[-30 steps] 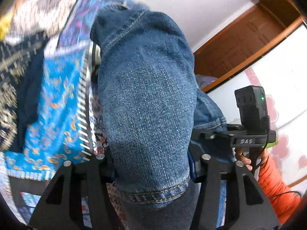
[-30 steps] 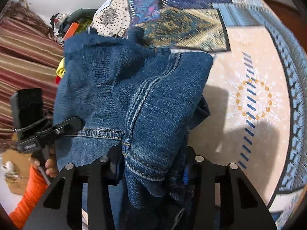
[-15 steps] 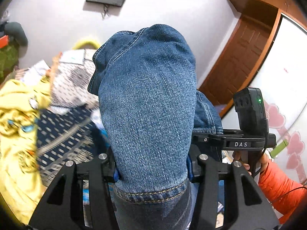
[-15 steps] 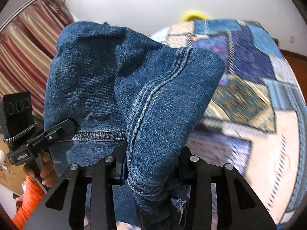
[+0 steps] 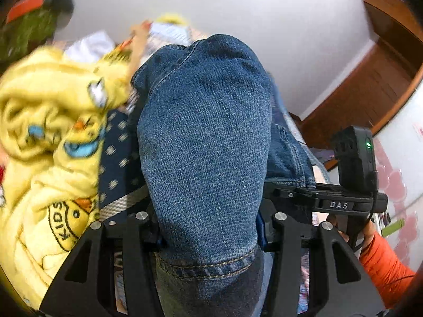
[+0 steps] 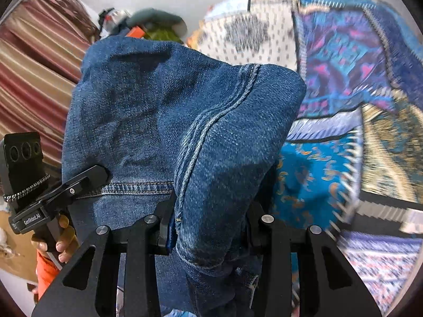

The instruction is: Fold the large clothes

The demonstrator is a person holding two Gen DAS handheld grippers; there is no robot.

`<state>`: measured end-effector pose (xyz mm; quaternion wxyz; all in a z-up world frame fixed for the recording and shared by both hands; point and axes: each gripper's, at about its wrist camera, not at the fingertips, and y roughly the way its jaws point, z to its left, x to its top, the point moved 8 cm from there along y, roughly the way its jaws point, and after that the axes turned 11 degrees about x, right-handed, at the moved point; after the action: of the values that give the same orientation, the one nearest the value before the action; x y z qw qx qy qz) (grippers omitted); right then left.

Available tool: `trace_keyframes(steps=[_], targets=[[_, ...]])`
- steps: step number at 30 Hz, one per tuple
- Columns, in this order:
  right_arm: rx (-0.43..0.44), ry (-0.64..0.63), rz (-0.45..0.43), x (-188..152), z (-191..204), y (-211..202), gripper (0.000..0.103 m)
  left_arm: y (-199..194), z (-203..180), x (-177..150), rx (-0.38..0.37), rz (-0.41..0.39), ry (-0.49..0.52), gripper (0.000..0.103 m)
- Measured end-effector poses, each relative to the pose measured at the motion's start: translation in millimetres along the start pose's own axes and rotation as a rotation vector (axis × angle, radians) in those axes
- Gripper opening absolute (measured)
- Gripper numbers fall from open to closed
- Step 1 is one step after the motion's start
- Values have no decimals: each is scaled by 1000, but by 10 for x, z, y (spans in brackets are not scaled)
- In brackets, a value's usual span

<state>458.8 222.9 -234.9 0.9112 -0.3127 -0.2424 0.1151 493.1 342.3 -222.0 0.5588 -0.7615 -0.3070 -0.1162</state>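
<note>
Patchwork bedspread [image 6: 343, 52] underneath, yellow kids' garment [image 5: 47, 132] heaped off to one side. Bundled jeans [image 5: 206, 137] hanging above the bed, probably heavy, thick, floppy denim. Best grabbed at hems and seams. Left gripper [image 5: 211, 227] and right gripper [image 6: 208, 224] both clamped on bunched denim.

The jeans [image 5: 206, 142] hang between both hand-held grippers above the bed [image 6: 343, 158]; a heap of clothes [image 5: 47, 137] lies to their left.
</note>
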Motion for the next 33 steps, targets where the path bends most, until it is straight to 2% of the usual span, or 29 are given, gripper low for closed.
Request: trace_keyframes(steps=[3, 5, 8, 10, 13, 18, 22, 26, 29, 31, 33], targets=[[36, 15, 0, 82, -137, 186, 34, 236, 324, -44, 4, 38, -59, 50], [54, -4, 5, 69, -120, 215, 34, 350, 539, -94, -35, 64, -138, 52], [33, -71, 15, -2, -18, 176, 36, 409, 699, -166, -92, 58, -197, 57], [-11, -111, 29, -61, 55, 113, 39, 383, 682, -216, -78, 49, -179, 61], [-93, -177, 51, -152, -25, 34, 49, 279, 626, -263, 1, 33, -124, 66], [-215, -276, 37, -226, -2, -272, 51, 11, 601, -274, 155, -11, -44, 66], [-313, -394, -47, -183, 213, -475, 51, -235, 556, -167, 348, -91, 91, 66], [-335, -457, -128, -51, 454, -425, 51, -130, 583, 65, 414, -126, 89, 66], [-319, -420, -103, 37, 457, -157, 52, 0, 606, 190, 407, -128, 22, 67], [-342, -381, -68, 60, 344, 39, 52, 78, 593, 285, 407, -131, 4, 67], [-378, -357, -48, 81, 194, 161, 52, 133, 596, 340, 439, -139, 11, 71]])
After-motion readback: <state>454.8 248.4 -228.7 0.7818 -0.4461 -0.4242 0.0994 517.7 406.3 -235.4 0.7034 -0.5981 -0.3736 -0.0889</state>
